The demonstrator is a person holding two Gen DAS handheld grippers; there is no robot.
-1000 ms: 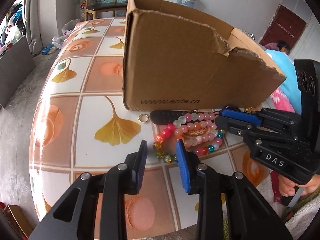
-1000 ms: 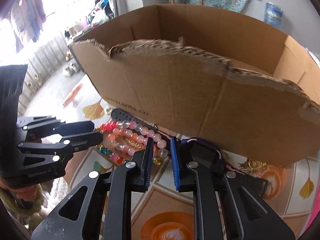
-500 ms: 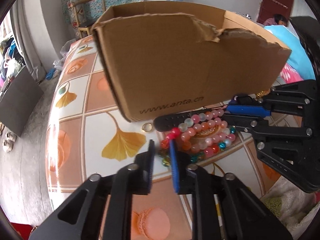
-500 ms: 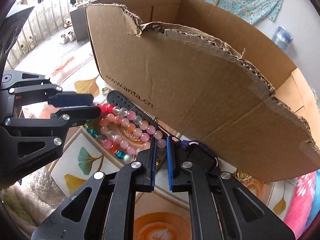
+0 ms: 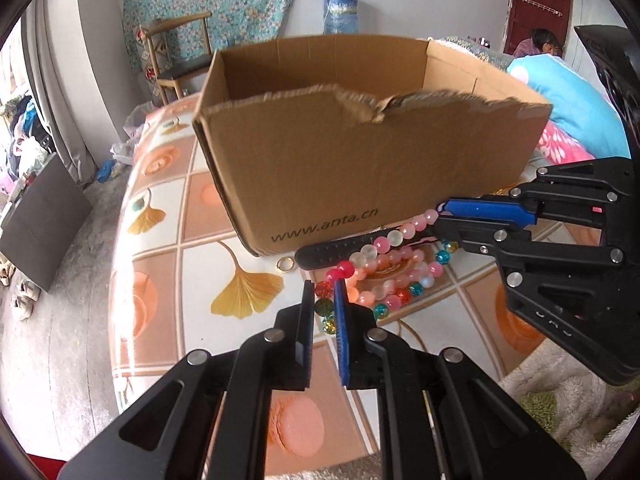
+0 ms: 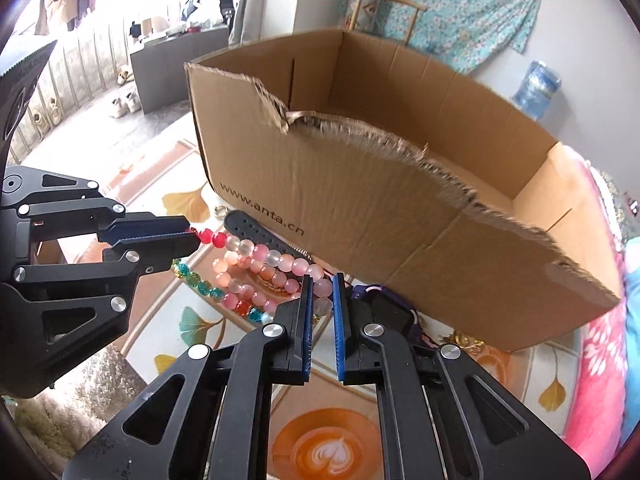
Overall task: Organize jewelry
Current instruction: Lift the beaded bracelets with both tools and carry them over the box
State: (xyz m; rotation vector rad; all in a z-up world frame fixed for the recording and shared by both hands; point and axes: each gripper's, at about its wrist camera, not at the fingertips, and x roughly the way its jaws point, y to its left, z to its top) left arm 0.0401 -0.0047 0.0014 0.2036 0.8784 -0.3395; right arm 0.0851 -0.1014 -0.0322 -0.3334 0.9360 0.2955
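A pink, white and red bead necklace (image 5: 384,242) (image 6: 264,256) is stretched between my two grippers, lifted a little above the table in front of an open cardboard box (image 5: 360,168) (image 6: 380,208). My left gripper (image 5: 325,300) (image 6: 188,236) is shut on its red-bead end. My right gripper (image 6: 322,292) (image 5: 440,216) is shut on its pink-bead end. More beaded strands with teal beads (image 5: 384,296) (image 6: 224,292) lie on the table below.
A black watch strap (image 5: 332,250) (image 6: 256,232) and a small gold ring (image 5: 286,264) lie by the box front. A purple watch (image 6: 388,308) and gold jewelry (image 6: 460,338) sit near the box. The tiled tabletop (image 5: 168,264) ends at the left; a fluffy rug (image 5: 580,392) lies at right.
Both grippers have closed on the necklace ends and lifted it, stretching the strand; both views have risen, so the box's inside now shows.
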